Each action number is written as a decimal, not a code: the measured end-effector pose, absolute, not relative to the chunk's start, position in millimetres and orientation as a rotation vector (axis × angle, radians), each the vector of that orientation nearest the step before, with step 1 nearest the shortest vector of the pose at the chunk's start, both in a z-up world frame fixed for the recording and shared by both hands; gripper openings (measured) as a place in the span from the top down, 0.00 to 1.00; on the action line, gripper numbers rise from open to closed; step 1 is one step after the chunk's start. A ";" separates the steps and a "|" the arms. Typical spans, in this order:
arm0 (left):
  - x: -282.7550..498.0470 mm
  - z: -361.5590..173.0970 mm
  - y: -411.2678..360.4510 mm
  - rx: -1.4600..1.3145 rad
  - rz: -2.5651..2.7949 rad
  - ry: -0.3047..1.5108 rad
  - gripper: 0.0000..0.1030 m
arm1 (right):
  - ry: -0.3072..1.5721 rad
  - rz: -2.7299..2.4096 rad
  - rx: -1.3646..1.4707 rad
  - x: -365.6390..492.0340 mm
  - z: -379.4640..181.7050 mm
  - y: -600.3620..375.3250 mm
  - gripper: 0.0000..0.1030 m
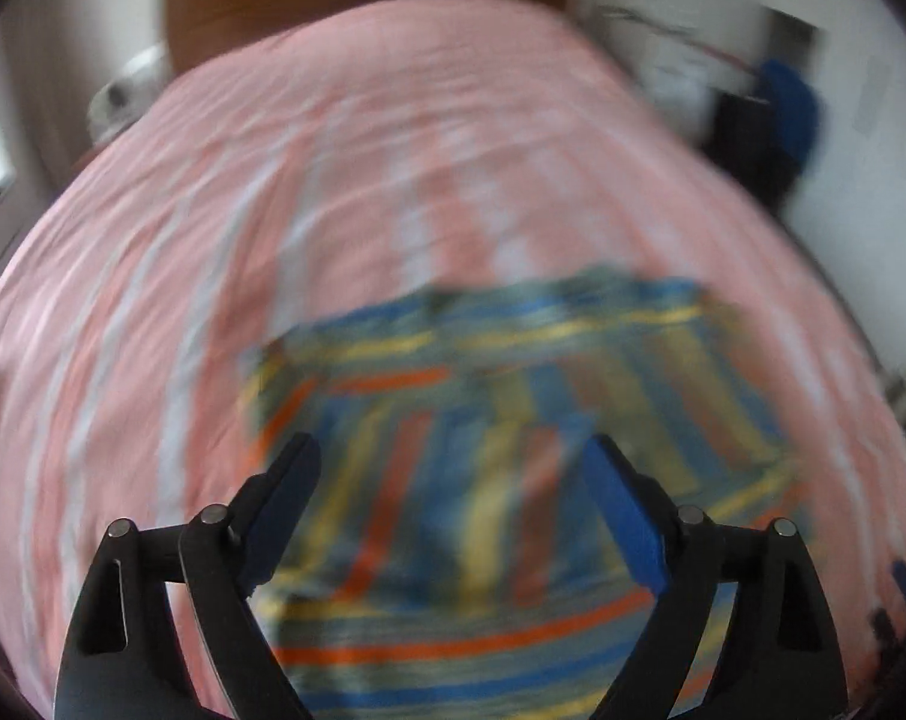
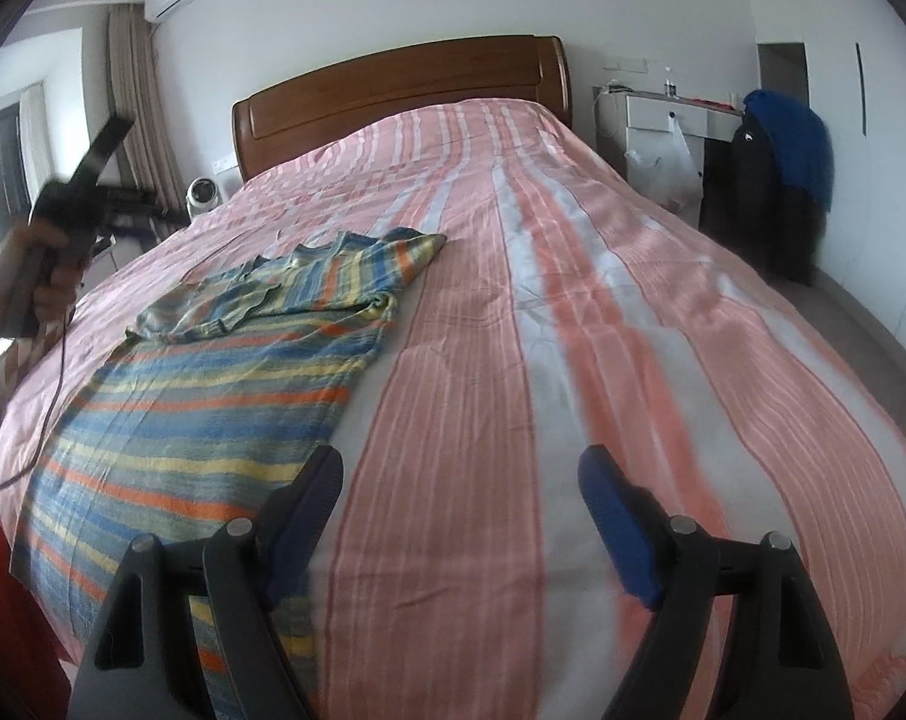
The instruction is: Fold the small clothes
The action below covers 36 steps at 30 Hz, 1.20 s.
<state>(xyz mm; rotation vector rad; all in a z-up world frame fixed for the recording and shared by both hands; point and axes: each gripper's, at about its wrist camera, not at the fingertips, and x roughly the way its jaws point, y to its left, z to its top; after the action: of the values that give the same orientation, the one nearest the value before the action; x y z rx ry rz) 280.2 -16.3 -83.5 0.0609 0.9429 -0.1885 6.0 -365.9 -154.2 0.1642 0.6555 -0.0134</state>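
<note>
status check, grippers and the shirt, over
Left gripper open, empty, over the shirt. Right gripper open, empty, over bare bedspread beside it. Shirt flat, one side and sleeve folded in. Nothing in the way.

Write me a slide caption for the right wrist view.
Open right gripper hovers over a pink striped bed beside a partly folded striped shirt.
</note>
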 end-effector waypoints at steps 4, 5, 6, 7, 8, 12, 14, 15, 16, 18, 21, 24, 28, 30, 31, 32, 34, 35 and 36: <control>266.0 -166.6 52.4 0.088 0.076 1.124 0.09 | 0.668 -0.003 0.188 8.5 -155.4 -366.9 0.22; 254.1 -167.7 66.8 0.037 0.054 1.092 0.07 | 0.663 -0.005 0.175 6.7 -153.1 -366.2 0.22; 241.5 -164.2 80.7 -0.003 0.047 1.059 0.03 | 0.663 -0.008 0.161 5.9 -150.3 -365.9 0.22; 226.1 -160.7 97.4 0.010 0.111 1.058 0.03 | 0.672 -0.007 0.153 6.9 -147.4 -365.9 0.22; 218.7 -158.7 105.0 0.020 0.124 1.059 0.03 | 0.692 0.007 0.144 11.6 -141.9 -365.4 0.22; 183.1 -138.7 146.8 0.046 0.150 0.957 0.04 | 0.781 0.142 0.152 59.3 -104.0 -346.1 0.22; 171.2 -139.4 163.6 0.031 0.175 0.895 0.02 | 0.817 0.262 0.255 98.4 -83.3 -330.8 0.22; 167.3 -144.9 174.0 -0.002 0.178 0.877 0.02 | 0.842 0.336 0.335 125.2 -76.0 -322.1 0.22; 167.6 -154.8 181.6 -0.042 0.177 0.877 0.02 | 0.868 0.403 0.425 155.2 -74.0 -313.4 0.22; 167.8 -174.1 192.9 -0.118 0.182 0.894 0.02 | 0.909 0.449 0.539 203.7 -81.1 -297.2 0.22; 150.1 -179.3 197.4 -0.158 0.162 0.785 0.02 | 1.029 0.447 0.623 280.3 -116.2 -267.5 0.33; 150.7 -181.7 199.7 -0.173 0.153 0.778 0.01 | 1.120 0.414 0.621 325.0 -152.6 -244.9 0.40; 148.9 -183.4 199.5 -0.185 0.135 0.768 0.01 | 1.199 0.377 0.654 341.2 -189.2 -232.6 0.41; 152.1 -185.4 198.9 -0.187 0.134 0.768 0.01 | 1.203 0.403 0.669 342.0 -196.3 -229.1 0.69; 153.1 -186.2 198.3 -0.185 0.135 0.769 0.01 | 1.206 0.417 0.651 342.7 -196.3 -226.8 0.88; 152.3 -186.1 198.6 -0.183 0.136 0.769 0.01 | 1.185 0.418 0.606 342.3 -189.9 -224.1 0.97; 153.1 -187.3 200.9 -0.181 0.137 0.767 0.01 | 1.055 0.418 0.500 336.8 -161.7 -222.6 0.97; 153.5 -187.4 200.4 -0.183 0.137 0.768 0.01 | 1.005 0.405 0.462 338.0 -152.9 -223.5 0.97; 153.7 -187.4 200.0 -0.180 0.139 0.768 0.01 | 0.971 0.382 0.429 337.9 -147.2 -224.6 0.97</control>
<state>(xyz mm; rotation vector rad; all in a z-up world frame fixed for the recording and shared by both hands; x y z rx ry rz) 153.7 200.0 -187.4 -0.1800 0.7684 0.1393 337.9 -224.6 -147.2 0.4286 0.9714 0.3819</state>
